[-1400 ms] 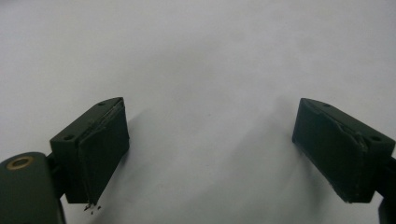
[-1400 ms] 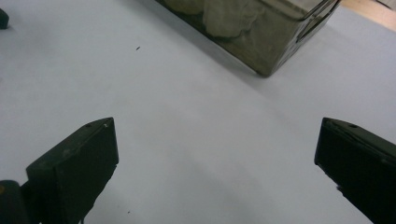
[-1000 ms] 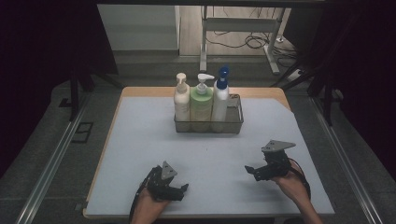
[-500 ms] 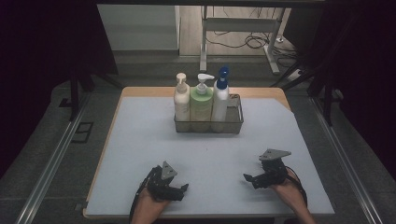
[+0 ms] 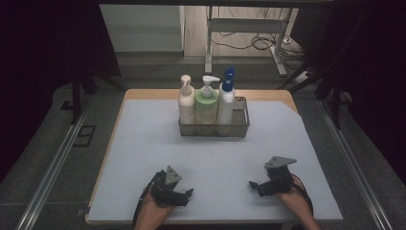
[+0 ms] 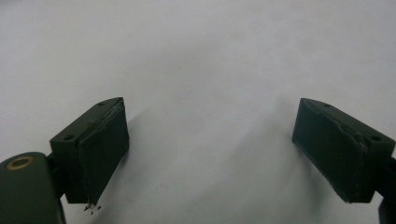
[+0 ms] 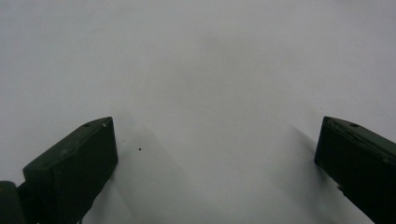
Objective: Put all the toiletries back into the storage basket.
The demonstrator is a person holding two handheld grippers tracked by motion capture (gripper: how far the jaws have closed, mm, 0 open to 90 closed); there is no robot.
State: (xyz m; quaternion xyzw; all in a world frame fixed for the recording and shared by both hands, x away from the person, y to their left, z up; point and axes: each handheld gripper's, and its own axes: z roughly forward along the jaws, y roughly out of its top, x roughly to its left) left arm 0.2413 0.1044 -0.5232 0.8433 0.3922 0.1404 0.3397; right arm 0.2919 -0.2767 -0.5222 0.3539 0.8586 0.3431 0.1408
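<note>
- Two grippers rest low at the near edge of the pale surface [image 5: 210,143], each held in one of the person's hands.
- Left gripper [image 5: 187,193] sits at the near left; in the left gripper view its fingers [image 6: 95,154] stand wide apart with nothing between them, just bare surface.
- Right gripper [image 5: 253,184] sits at the near right, its grey three-cornered plate on top; in the right gripper view its fingers [image 7: 74,168] are also spread wide and hold nothing.
- Both grippers point roughly inward, toward each other, and lie well apart.
- Far from both, at the back middle of the surface, stands a wire basket [image 5: 239,128].
- Three pump bottles stand upright in the basket, side by side: a cream bottle [image 5: 186,103] at the left, a green bottle [image 5: 207,106] in the middle, a white bottle with a blue pump [image 5: 226,100] at the right.
- Neither gripper touches the basket or any bottle.
</note>
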